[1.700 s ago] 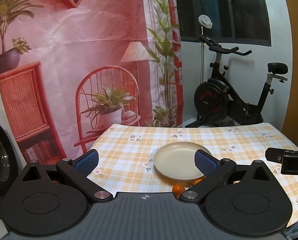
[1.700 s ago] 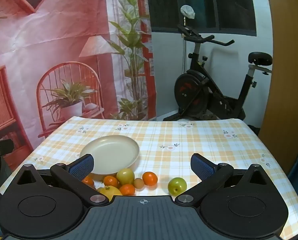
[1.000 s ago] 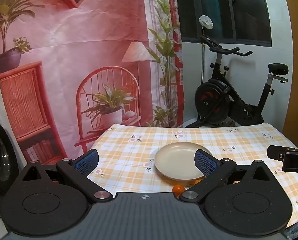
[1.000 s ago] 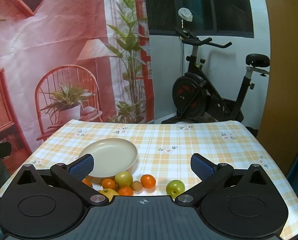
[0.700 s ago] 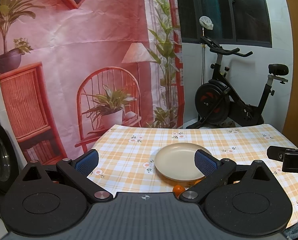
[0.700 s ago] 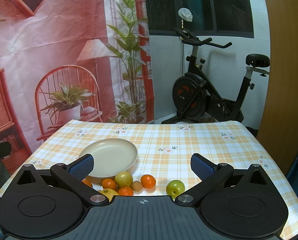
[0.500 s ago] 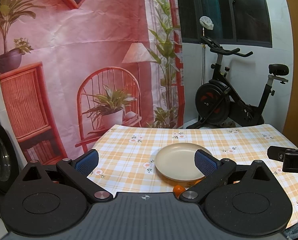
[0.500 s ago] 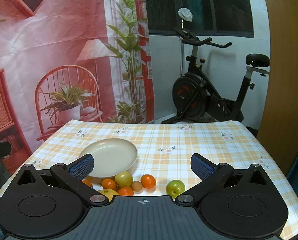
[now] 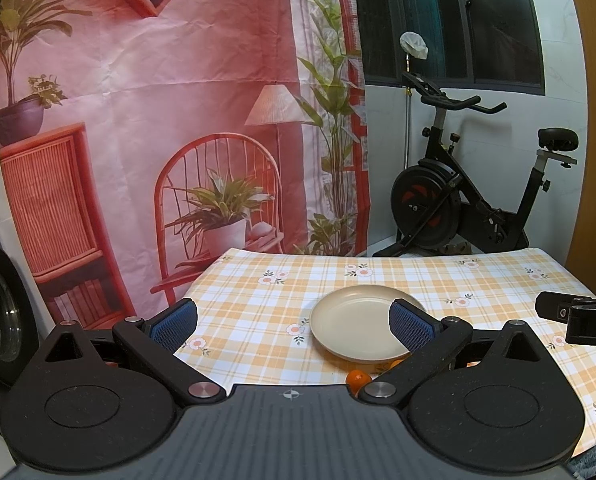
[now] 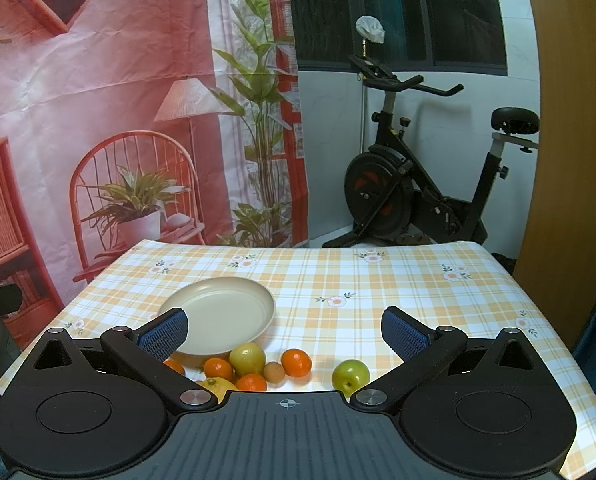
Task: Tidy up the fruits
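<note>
An empty cream plate (image 10: 222, 314) sits on the checked tablecloth (image 10: 358, 280); it also shows in the left wrist view (image 9: 358, 326). In front of it lie several fruits: a yellow-green apple (image 10: 247, 359), several small oranges (image 10: 296, 362), a small brown fruit (image 10: 274, 372), a lemon (image 10: 218, 386) and a green apple (image 10: 351, 375). My right gripper (image 10: 284, 330) is open and empty, held above the fruits. My left gripper (image 9: 292, 322) is open and empty, left of the plate. One orange (image 9: 358, 379) shows by its right finger.
An exercise bike (image 10: 414, 196) stands behind the table. A printed pink backdrop (image 9: 158, 120) hangs at the back left. A wooden door (image 10: 574, 160) is at the right. The right gripper's body (image 9: 578, 318) shows at the right of the left wrist view.
The right gripper rose and pulled back slightly early on. Since then both grippers have held still.
</note>
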A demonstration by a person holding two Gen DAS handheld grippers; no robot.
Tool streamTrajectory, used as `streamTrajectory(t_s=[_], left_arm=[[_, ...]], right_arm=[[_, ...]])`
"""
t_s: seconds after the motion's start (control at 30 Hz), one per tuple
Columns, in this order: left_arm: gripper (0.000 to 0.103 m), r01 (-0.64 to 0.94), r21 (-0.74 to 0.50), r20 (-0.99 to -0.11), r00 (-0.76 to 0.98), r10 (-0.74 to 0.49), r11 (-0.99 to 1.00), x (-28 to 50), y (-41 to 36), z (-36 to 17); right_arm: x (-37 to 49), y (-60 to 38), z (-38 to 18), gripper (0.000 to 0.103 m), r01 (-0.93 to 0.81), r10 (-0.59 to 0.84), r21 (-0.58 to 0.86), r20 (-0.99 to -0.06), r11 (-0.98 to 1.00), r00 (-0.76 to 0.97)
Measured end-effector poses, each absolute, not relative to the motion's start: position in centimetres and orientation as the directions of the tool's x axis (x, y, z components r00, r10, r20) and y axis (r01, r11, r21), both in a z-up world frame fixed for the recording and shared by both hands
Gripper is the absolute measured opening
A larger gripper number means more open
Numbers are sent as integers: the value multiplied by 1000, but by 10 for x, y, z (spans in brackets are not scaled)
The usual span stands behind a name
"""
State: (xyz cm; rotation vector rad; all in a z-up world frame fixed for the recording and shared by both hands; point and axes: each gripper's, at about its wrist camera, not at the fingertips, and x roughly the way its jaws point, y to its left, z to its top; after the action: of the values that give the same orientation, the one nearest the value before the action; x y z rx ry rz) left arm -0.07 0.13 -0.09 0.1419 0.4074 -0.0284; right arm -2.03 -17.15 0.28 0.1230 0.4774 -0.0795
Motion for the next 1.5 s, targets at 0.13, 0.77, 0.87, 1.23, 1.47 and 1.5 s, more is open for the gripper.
streamTrajectory(t_s=[0.13, 0.77, 0.87, 1.23, 1.47, 1.5], left_arm=[[103, 56, 132, -396, 918, 1, 990, -1, 1, -1], [103, 55, 131, -397, 918, 1, 990, 0, 1, -1], [103, 56, 130, -399, 917, 1, 990, 0, 2, -2], [103, 52, 128, -402, 916, 4, 990, 0, 3, -4], [103, -9, 134, -416, 907, 65, 991, 11, 13, -7], [103, -21, 135, -418, 905, 76, 991, 14, 15, -7]], right_arm=[[-20, -171, 3, 103, 105, -47, 99, -462, 989, 885], [-20, -172, 3, 103, 105, -48, 99, -461, 989, 886], [-20, -172, 3, 103, 105, -47, 100, -462, 989, 886], [-21, -169, 3, 103, 96, -39, 104, -453, 990, 891], [-11, -179, 11, 103, 54, -3, 105, -432, 993, 902], [-8, -181, 10, 103, 45, 4, 106, -423, 993, 906]])
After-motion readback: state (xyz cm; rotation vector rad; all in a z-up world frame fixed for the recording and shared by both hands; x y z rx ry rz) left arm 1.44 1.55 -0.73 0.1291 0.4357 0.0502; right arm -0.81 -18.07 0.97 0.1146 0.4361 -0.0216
